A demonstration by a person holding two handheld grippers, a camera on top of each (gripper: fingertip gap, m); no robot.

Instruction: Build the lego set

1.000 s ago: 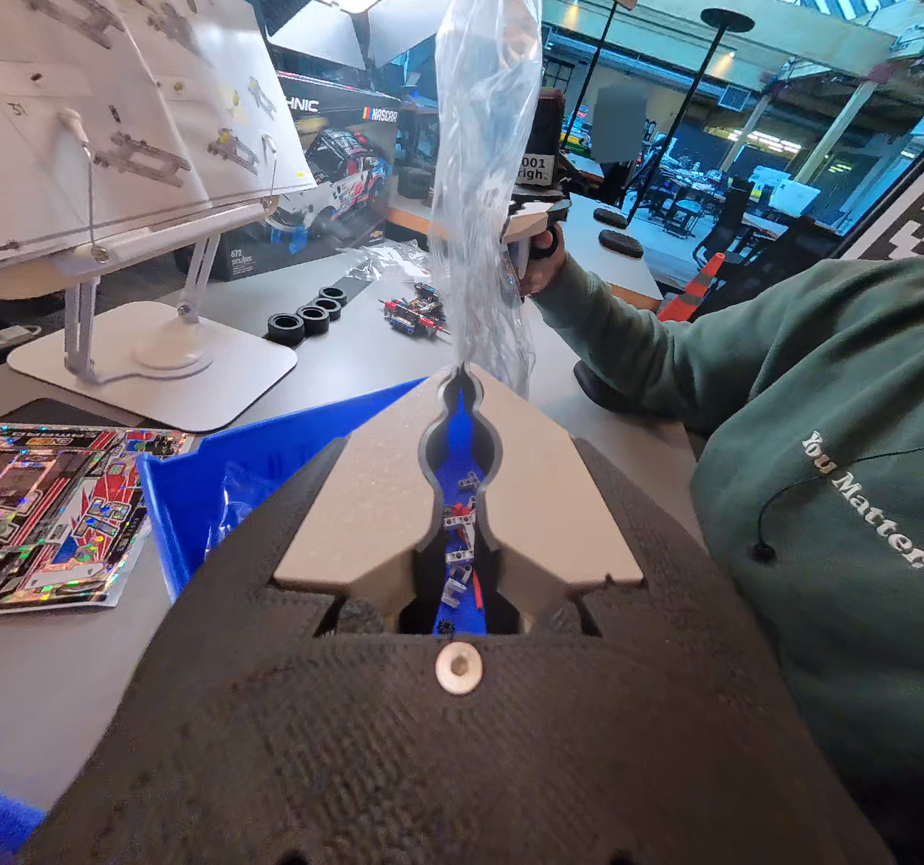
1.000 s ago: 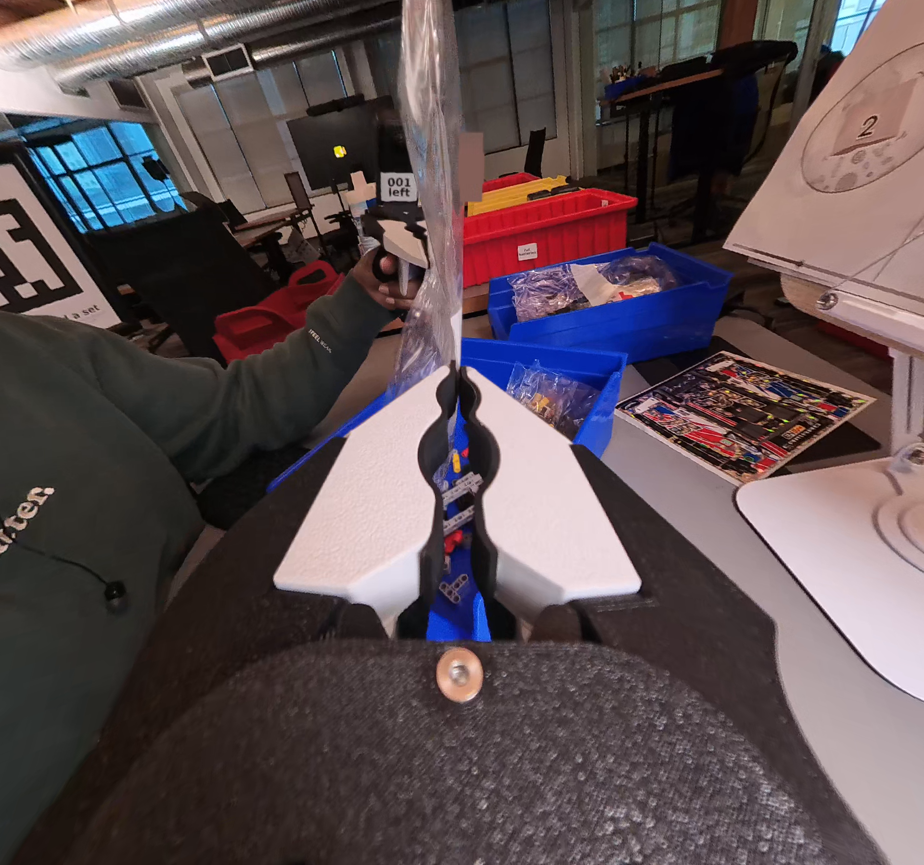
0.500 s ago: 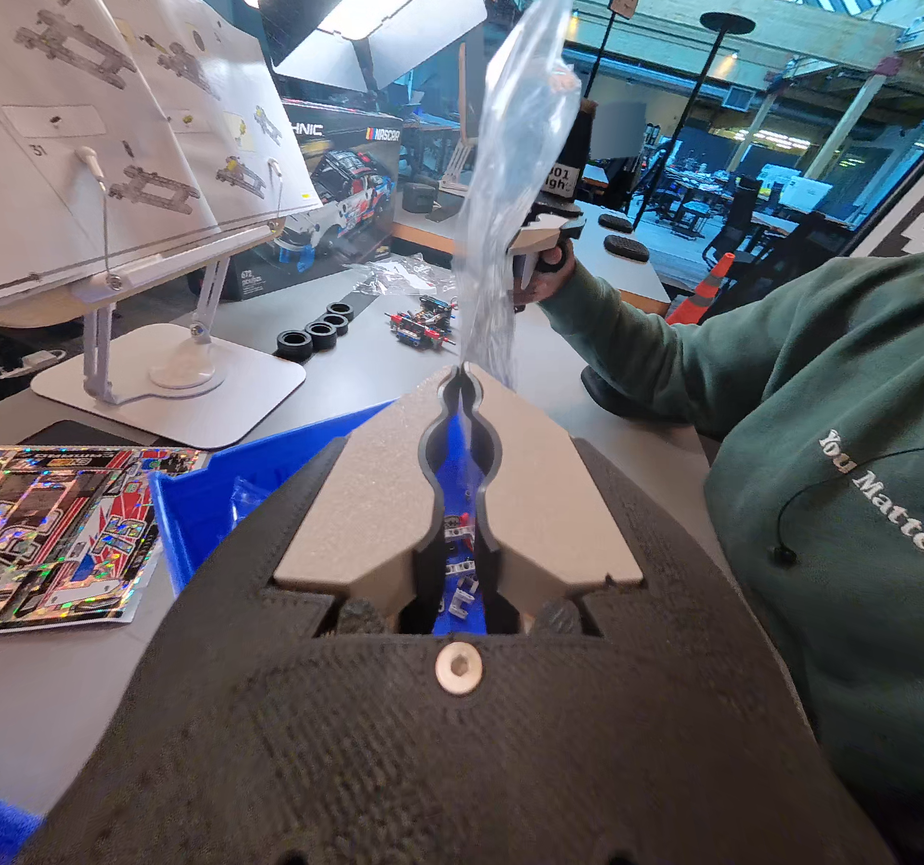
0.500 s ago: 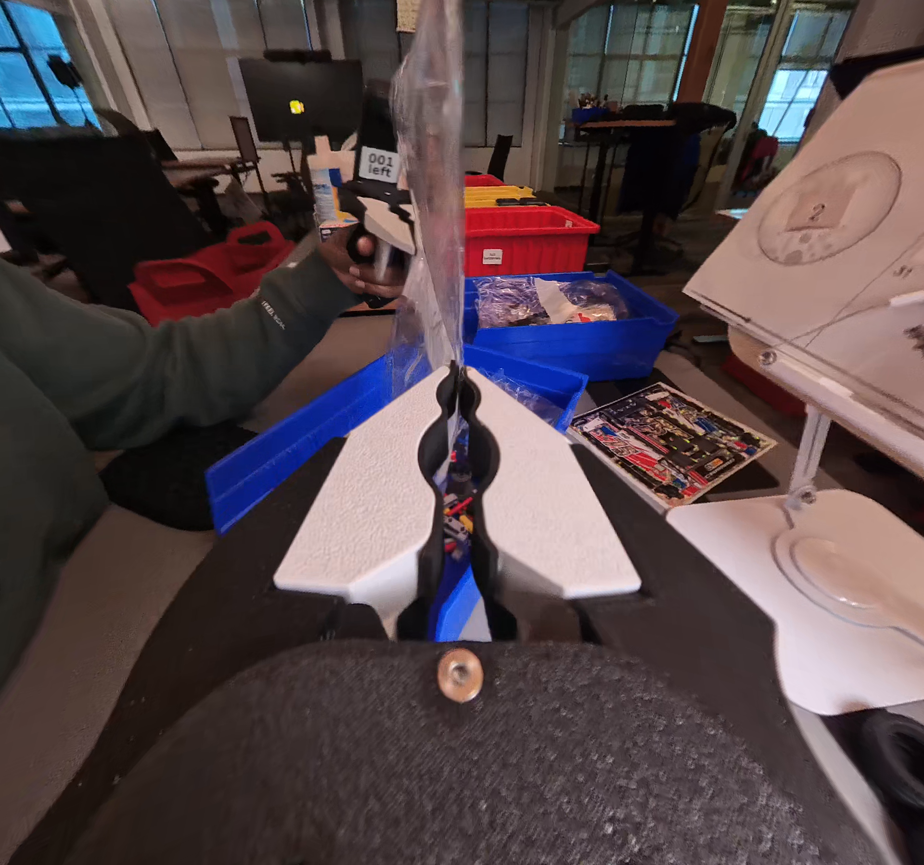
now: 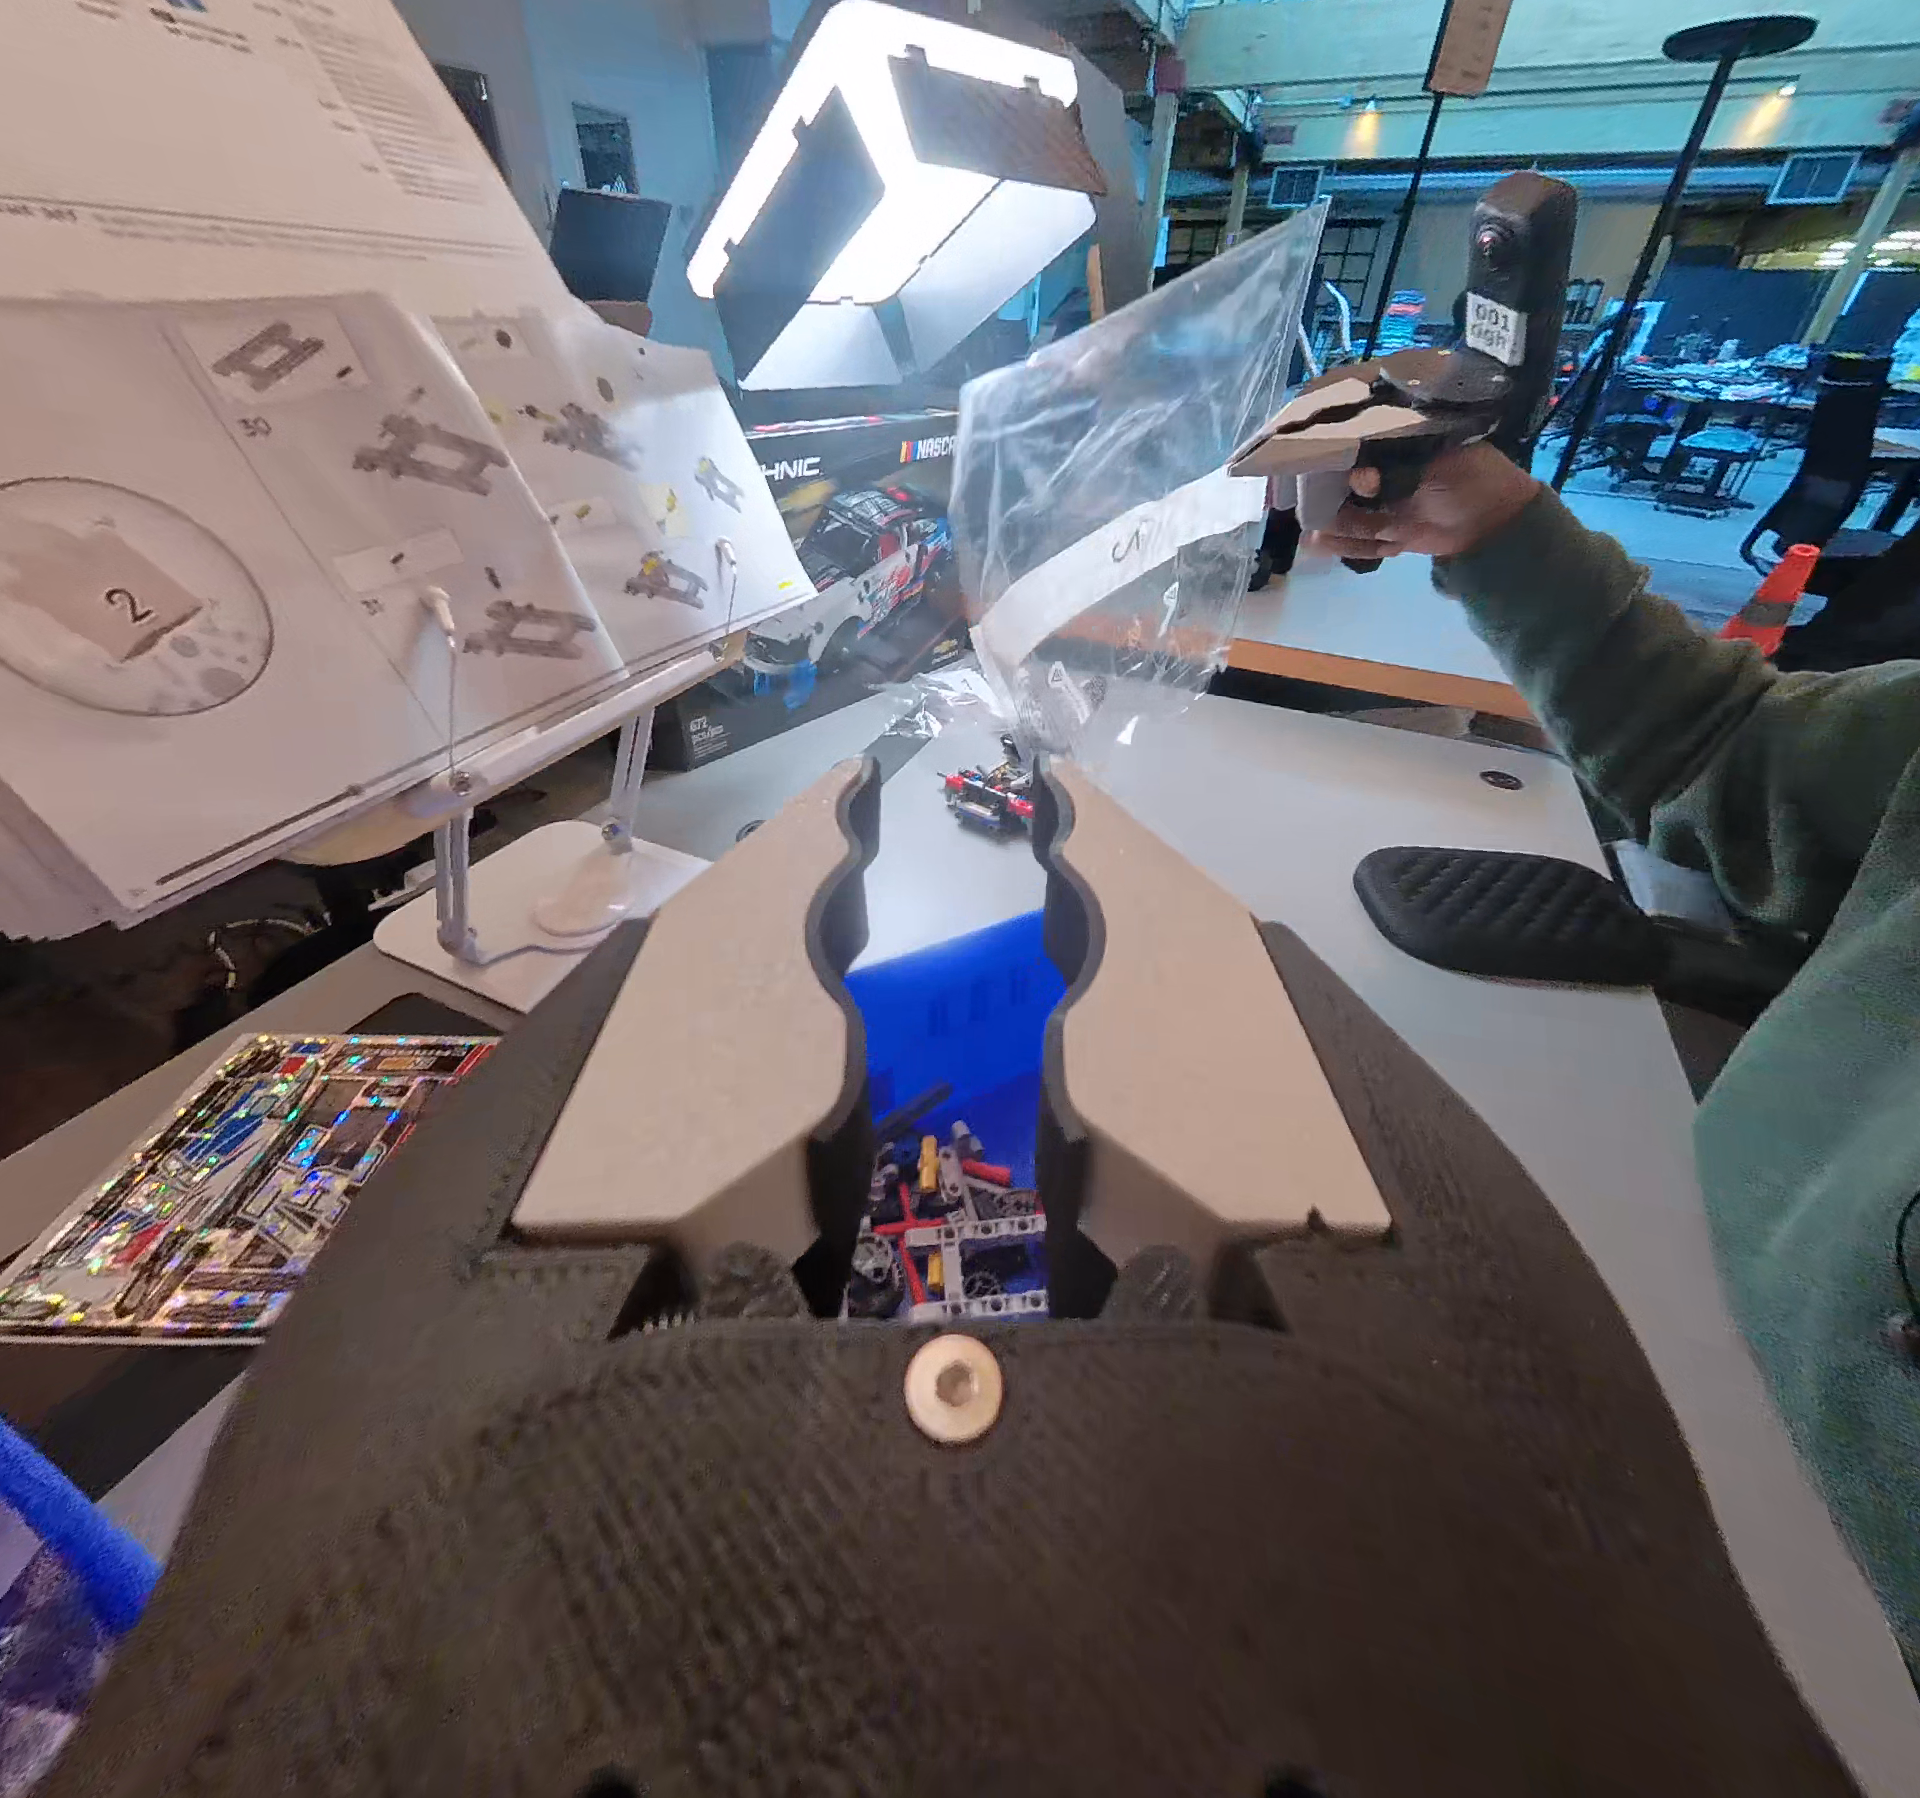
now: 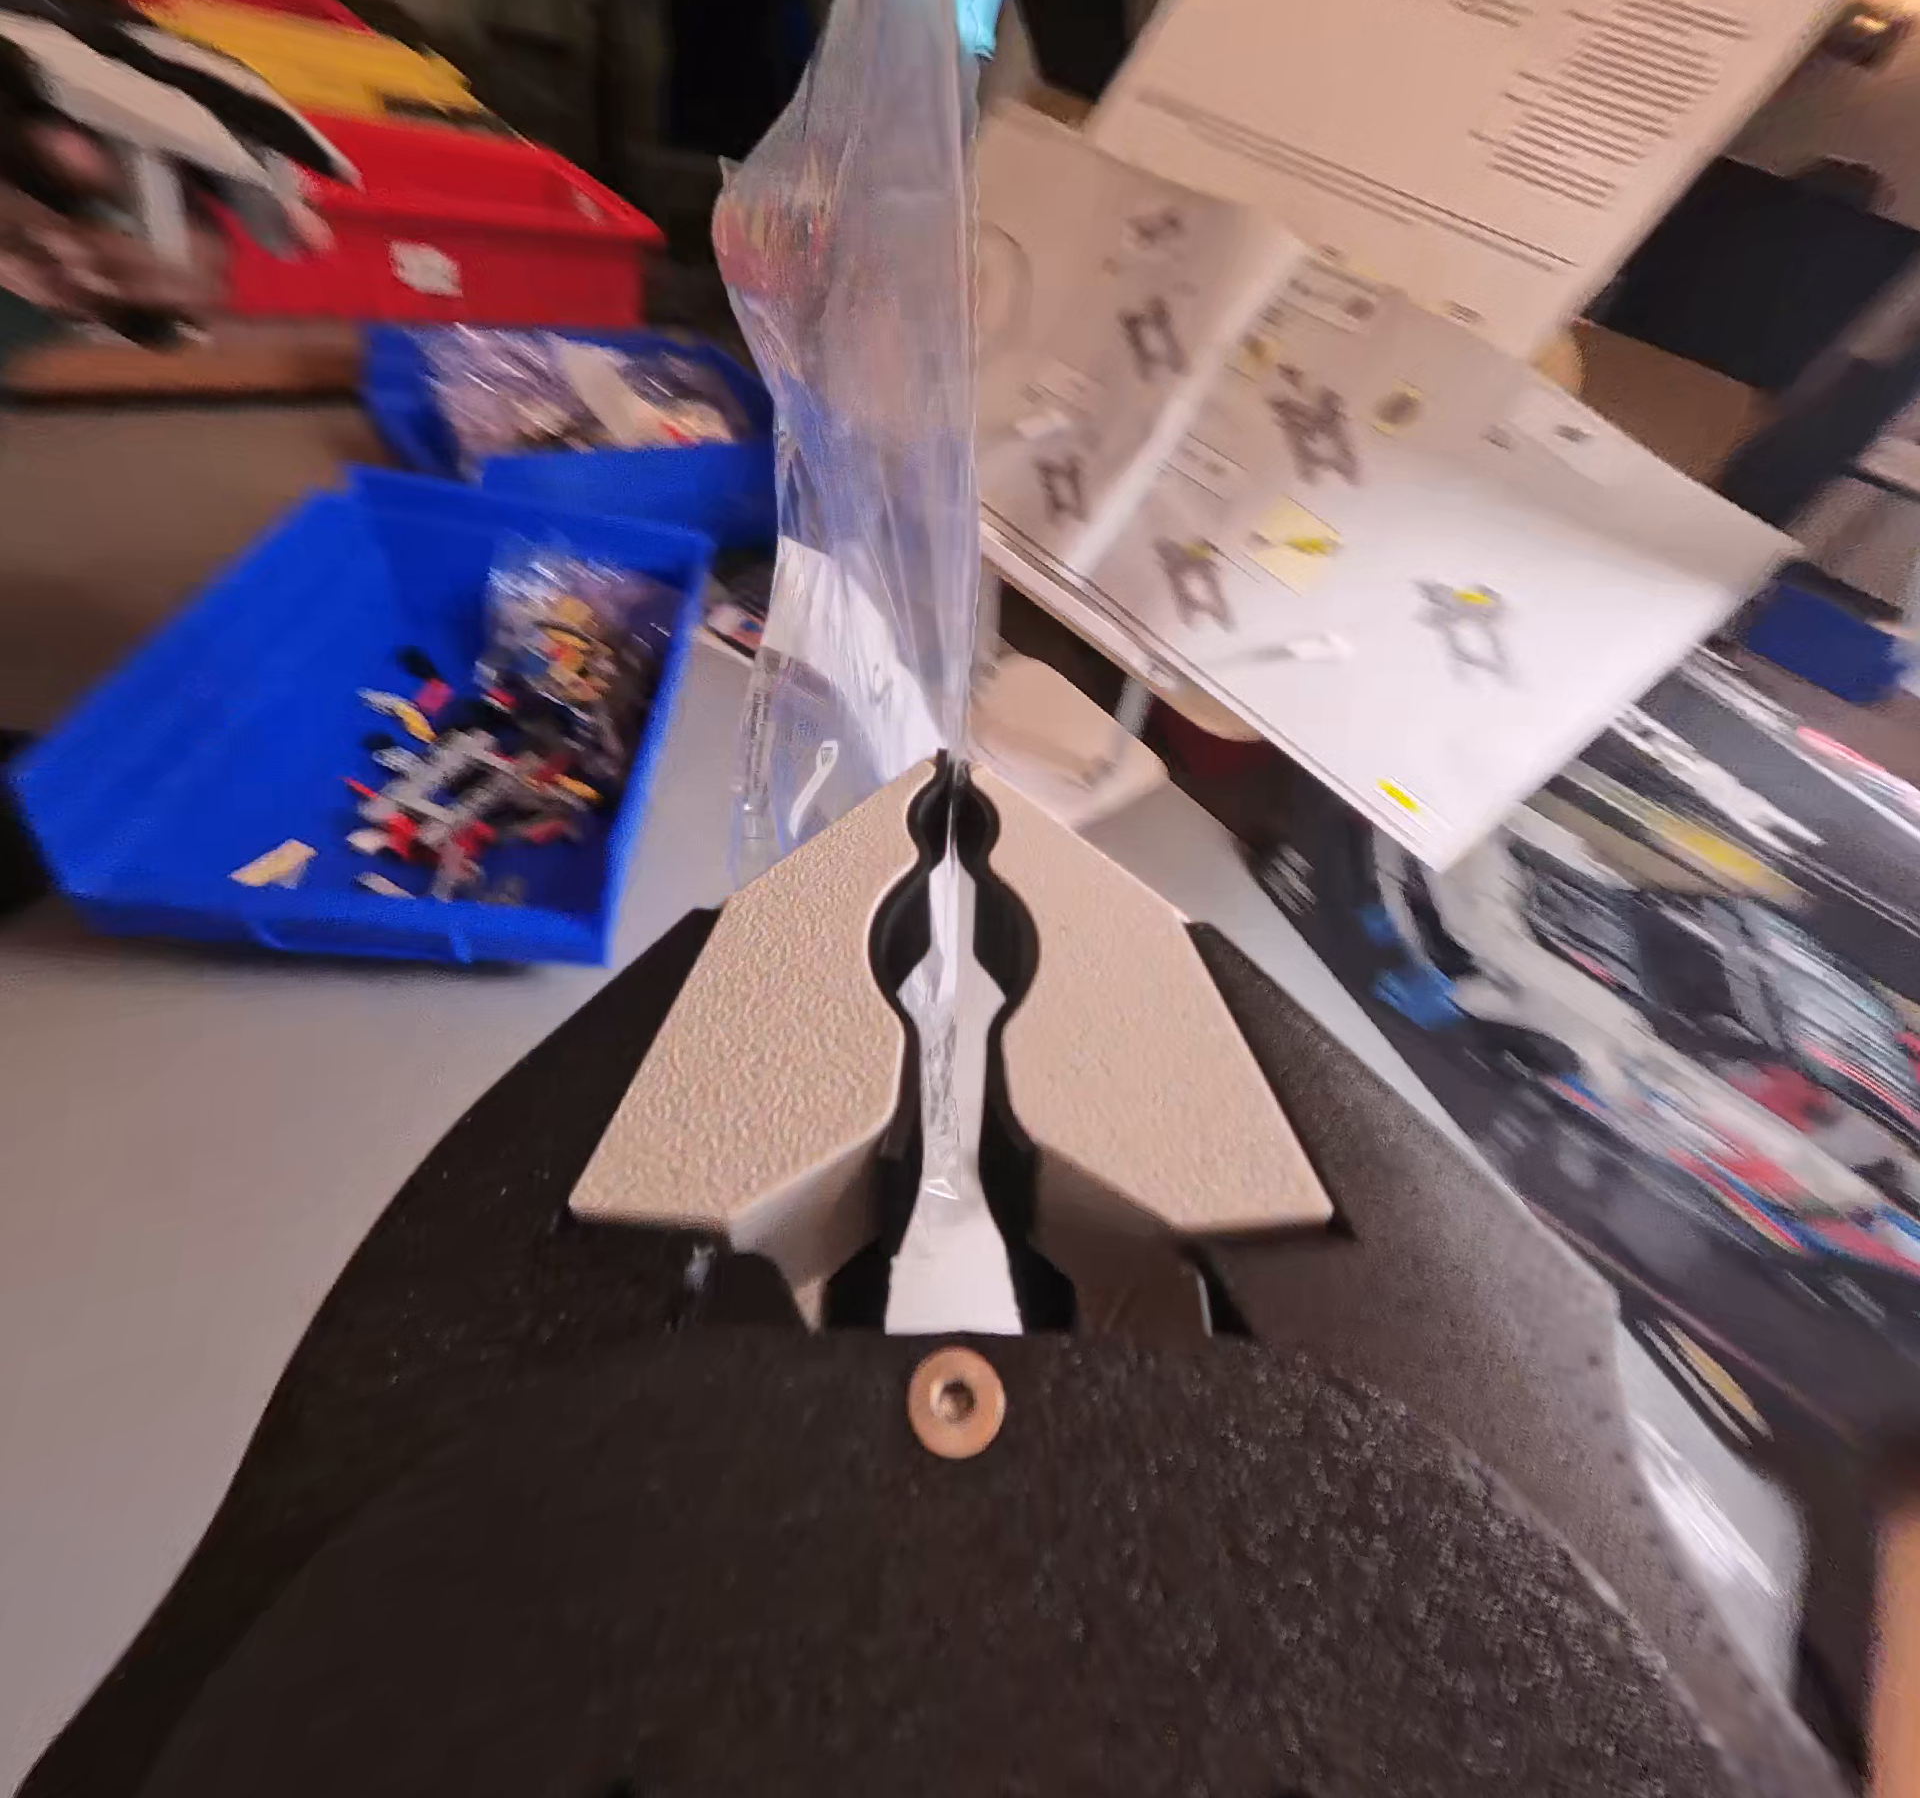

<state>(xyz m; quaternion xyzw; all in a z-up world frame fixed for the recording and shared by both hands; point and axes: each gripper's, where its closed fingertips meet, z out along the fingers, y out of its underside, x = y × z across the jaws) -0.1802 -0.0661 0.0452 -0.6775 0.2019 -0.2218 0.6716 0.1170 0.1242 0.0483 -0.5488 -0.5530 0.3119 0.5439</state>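
An empty clear plastic bag is held pinched by one edge in the closed right tongs, lifted above the surface. The left tongs are spread apart with nothing between them, poised above the blue bin. Loose lego pieces lie in that bin, so the bag appears to have been emptied there. Beyond the bin, a small partly built assembly rests on the surface, and the instruction booklet is propped open on a stand to the bin's side. Most of the build is judged to remain. The right wrist view is smeared by motion blur, so individual pieces cannot be distinguished, and much of the bin is hidden behind the left tongs.
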